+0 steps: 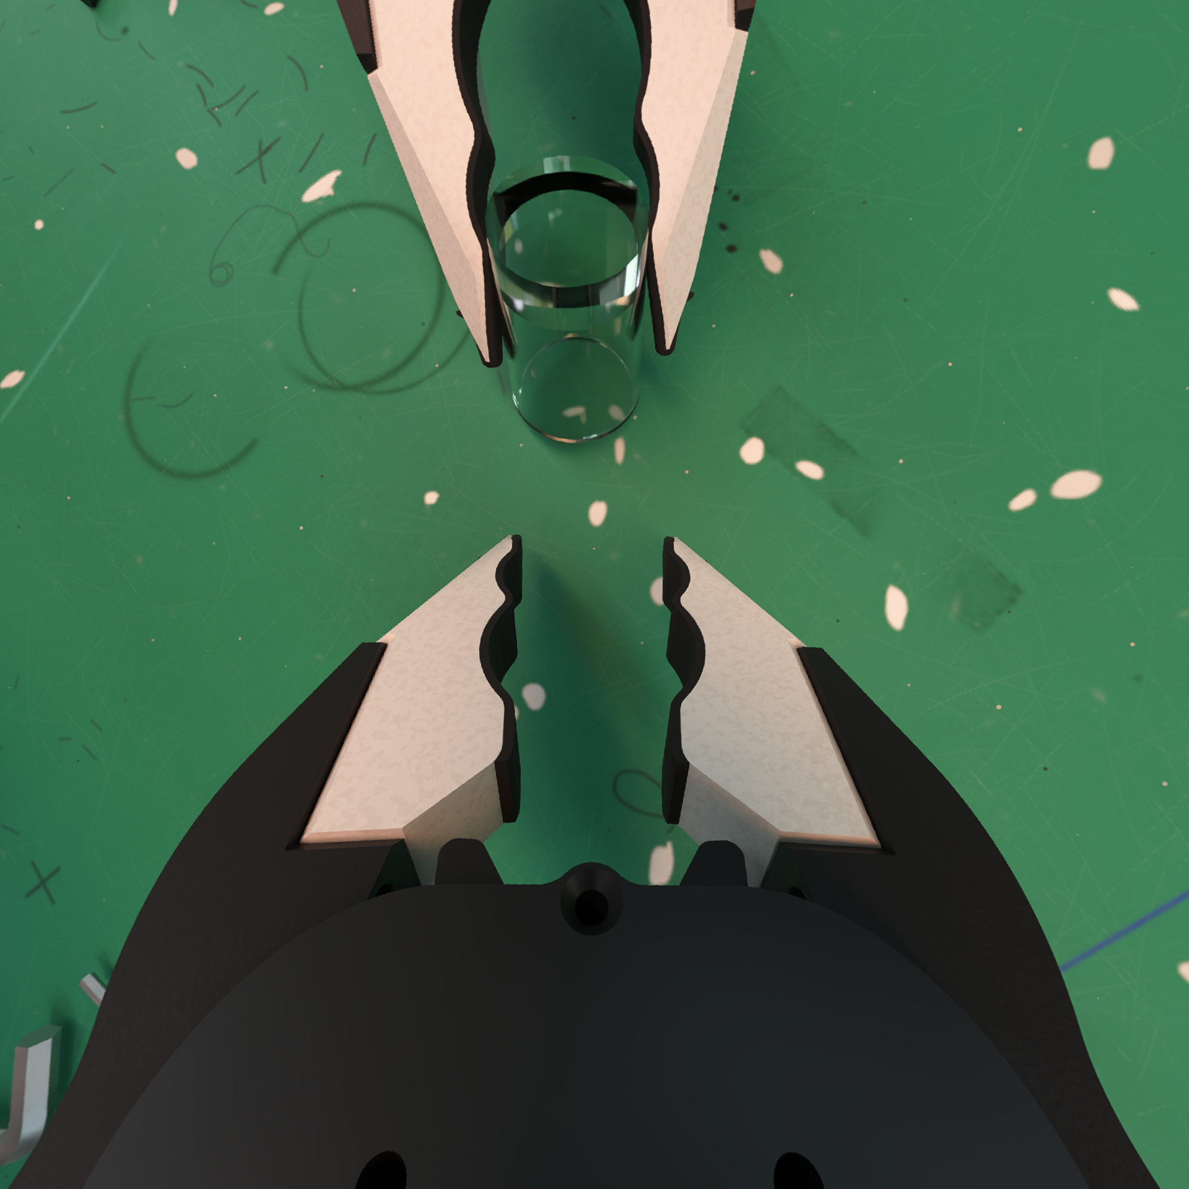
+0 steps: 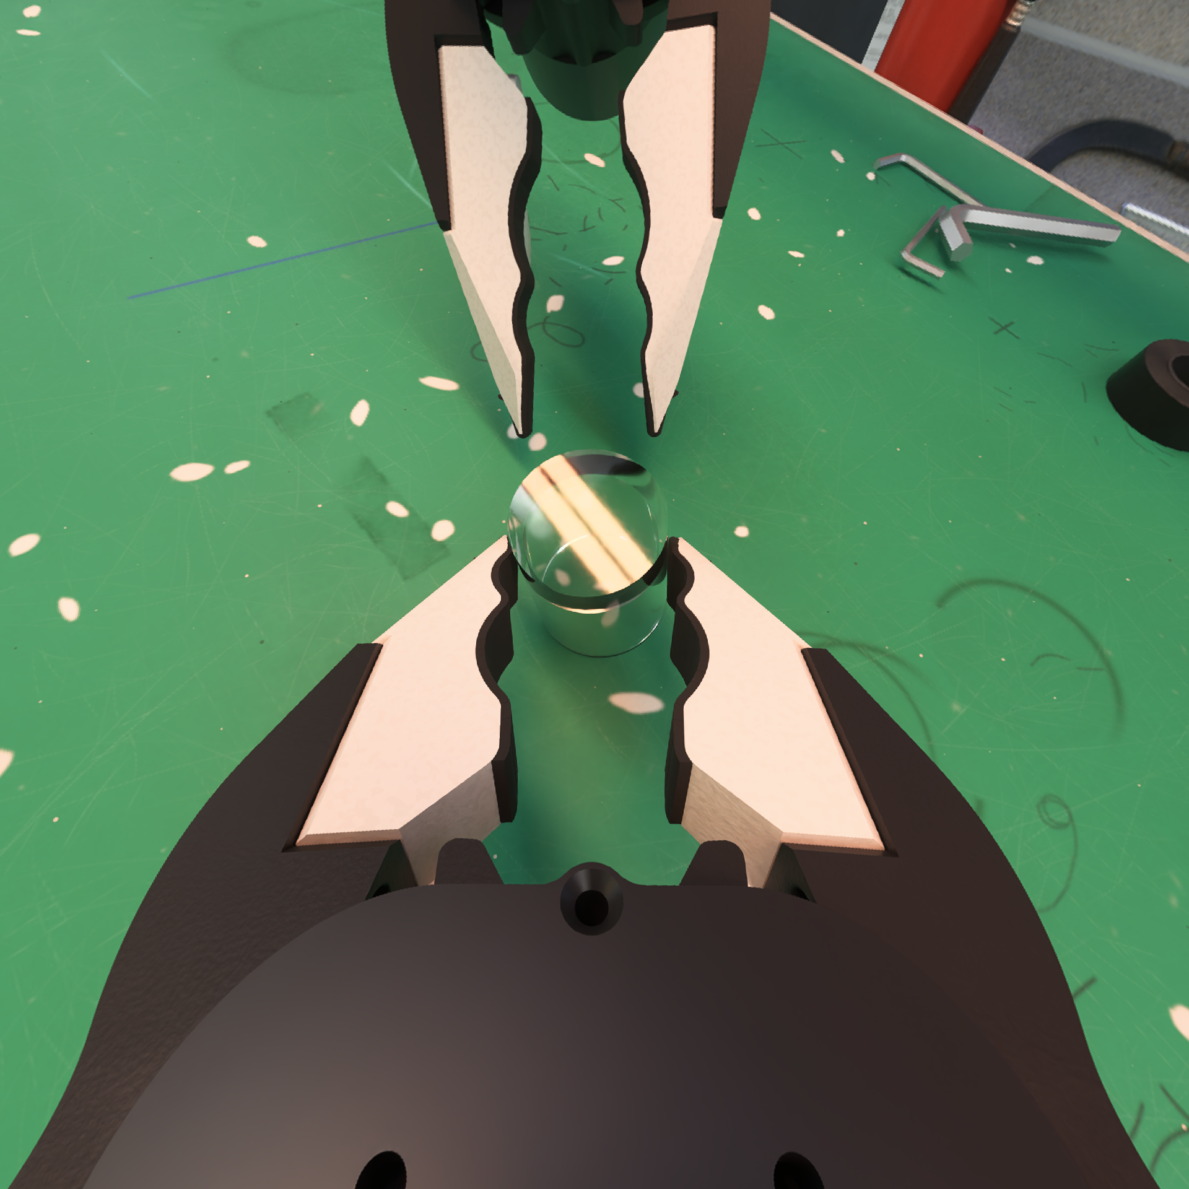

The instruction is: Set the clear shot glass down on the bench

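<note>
The clear shot glass (image 2: 589, 547) stands upright between the fingertips of my right gripper (image 2: 592, 543), which is shut on its sides. Its base is at or just above the green bench (image 2: 257, 643); I cannot tell if it touches. In the left wrist view the glass (image 1: 569, 289) sits between the right gripper's fingers (image 1: 450, 225), which come down from the top. My left gripper (image 1: 592, 539) is open and empty, a short way in front of the glass and facing the right gripper. It also shows in the right wrist view (image 2: 589, 432), just beyond the glass.
Several metal hex keys (image 2: 1029, 225) lie at the far right near the bench edge (image 2: 965, 122); one shows at the lower left (image 1: 32, 1081). A black round part (image 2: 1158, 392) sits at the right. A red object (image 2: 933, 45) stands beyond the bench.
</note>
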